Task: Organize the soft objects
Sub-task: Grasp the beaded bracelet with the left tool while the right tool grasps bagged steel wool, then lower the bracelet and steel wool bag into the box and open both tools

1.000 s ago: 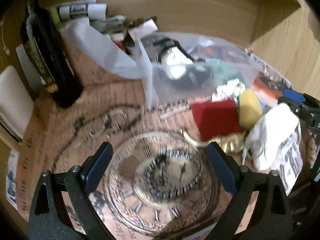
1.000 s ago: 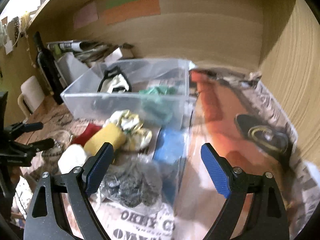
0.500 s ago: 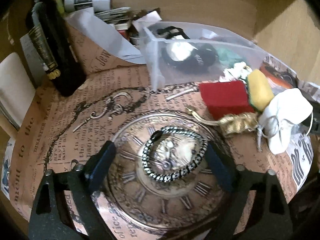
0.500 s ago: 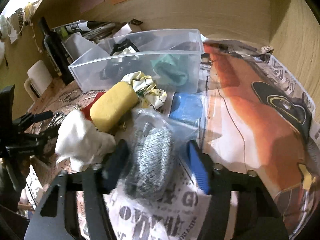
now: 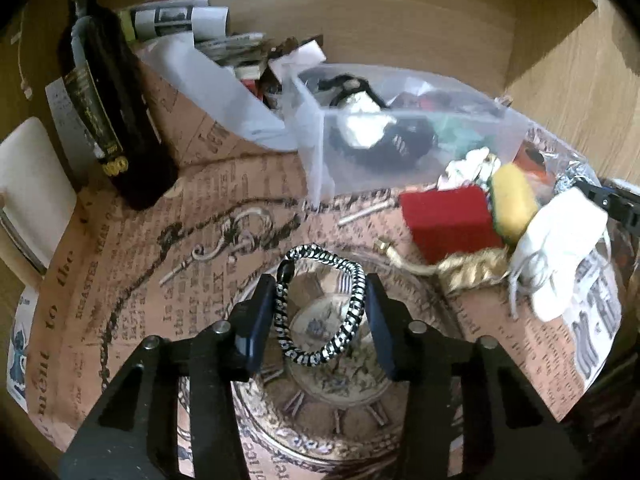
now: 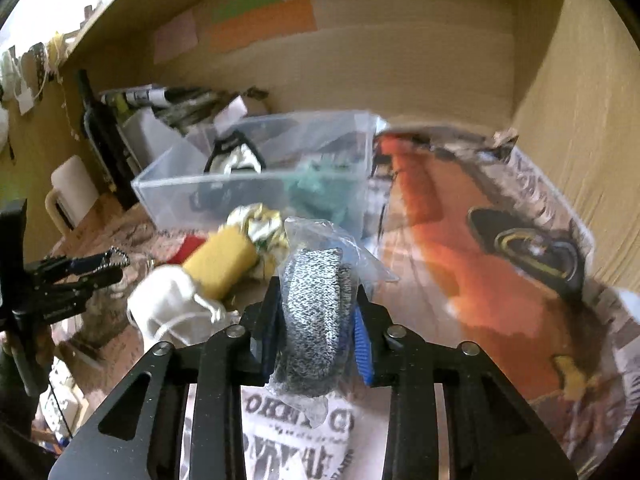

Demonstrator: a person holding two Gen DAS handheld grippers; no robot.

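Note:
A black-and-white braided band lies between the pads of my left gripper, over the clock picture on the paper. The jaws are closing and both pads press on the band, which is squeezed into a narrow oval. My right gripper is closing on a grey knitted piece in a clear plastic bag, with the pads pressing on both sides. The clear plastic bin behind holds a black-and-white item and a green cloth. In the right wrist view, the left gripper shows at the left edge.
A yellow sponge, a red block, a white drawstring pouch and a gold cord lie in front of the bin. A dark bottle and a white mug stand at the left. Wooden walls close the back and right.
Both grippers went from wide open to shut. The left closed on the braided band. The right moved forward onto the bagged grey knit and closed on it.

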